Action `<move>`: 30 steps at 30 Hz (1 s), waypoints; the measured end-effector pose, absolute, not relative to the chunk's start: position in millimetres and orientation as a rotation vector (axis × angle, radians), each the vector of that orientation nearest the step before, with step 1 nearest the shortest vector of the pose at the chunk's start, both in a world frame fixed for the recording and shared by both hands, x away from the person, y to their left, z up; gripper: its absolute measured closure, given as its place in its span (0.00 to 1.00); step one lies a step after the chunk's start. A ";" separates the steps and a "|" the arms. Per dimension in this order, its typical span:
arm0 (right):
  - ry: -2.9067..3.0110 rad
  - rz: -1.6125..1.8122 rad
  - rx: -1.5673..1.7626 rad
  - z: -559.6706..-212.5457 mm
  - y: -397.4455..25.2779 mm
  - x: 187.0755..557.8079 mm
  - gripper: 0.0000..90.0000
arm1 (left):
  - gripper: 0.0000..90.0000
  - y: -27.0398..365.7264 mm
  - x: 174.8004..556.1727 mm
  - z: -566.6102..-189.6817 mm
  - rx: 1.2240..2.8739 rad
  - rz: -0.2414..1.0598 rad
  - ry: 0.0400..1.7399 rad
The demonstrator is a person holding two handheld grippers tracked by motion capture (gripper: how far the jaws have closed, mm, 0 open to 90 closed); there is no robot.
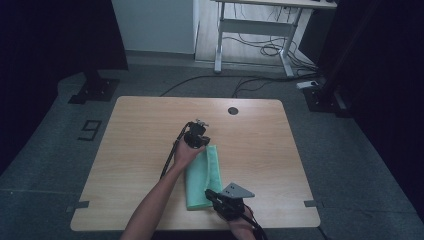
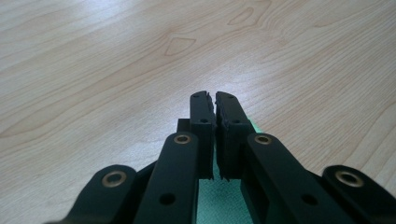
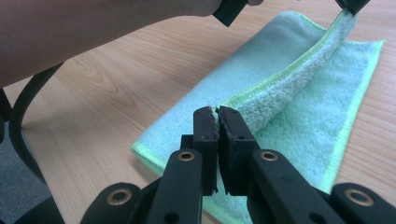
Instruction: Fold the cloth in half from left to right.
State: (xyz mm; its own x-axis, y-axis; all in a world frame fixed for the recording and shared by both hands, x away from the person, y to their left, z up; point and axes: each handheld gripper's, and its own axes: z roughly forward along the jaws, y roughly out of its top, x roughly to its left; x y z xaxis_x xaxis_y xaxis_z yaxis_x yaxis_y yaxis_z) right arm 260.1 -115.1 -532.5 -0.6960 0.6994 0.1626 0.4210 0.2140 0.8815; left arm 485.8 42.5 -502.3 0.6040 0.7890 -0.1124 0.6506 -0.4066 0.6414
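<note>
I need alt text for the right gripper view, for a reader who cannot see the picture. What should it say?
The right tongs are shut on the raised edge of a green microfibre cloth lying folded on a wooden table. The lifted layer runs to the far corner, where the left tongs hold it. A forearm crosses the top of the view.

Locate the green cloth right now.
High view: the green cloth lies folded on the table, near-centre toward the front edge, between the left gripper at its far end and the right gripper at its near end.
</note>
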 end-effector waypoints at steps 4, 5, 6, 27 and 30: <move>2.217 1.469 1.070 -534.3 -117.9 260.3 0.95 | 0.96 39.7 486.4 -503.4 2.171 0.271 1.131; 2.218 1.470 1.073 -534.2 -118.1 260.4 0.95 | 0.96 39.1 486.4 -503.9 2.171 0.270 1.131; 2.216 1.473 1.073 -533.7 -118.3 260.4 0.95 | 0.95 38.9 486.5 -504.2 2.170 0.268 1.131; 2.254 1.421 1.139 -544.1 -128.1 263.4 0.93 | 0.94 28.4 488.6 -512.7 2.173 0.253 1.125; 2.259 1.406 1.148 -545.3 -128.9 264.0 0.92 | 0.93 28.2 489.0 -514.4 2.178 0.248 1.124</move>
State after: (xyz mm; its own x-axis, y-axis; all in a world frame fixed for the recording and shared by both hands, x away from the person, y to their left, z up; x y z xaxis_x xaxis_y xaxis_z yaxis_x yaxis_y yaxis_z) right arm 264.0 -128.9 -545.3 -0.6615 0.7252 0.1909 0.4914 0.2269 0.8409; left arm 489.0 28.2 -514.4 0.6113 0.7809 -0.1281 0.6546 -0.4081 0.6363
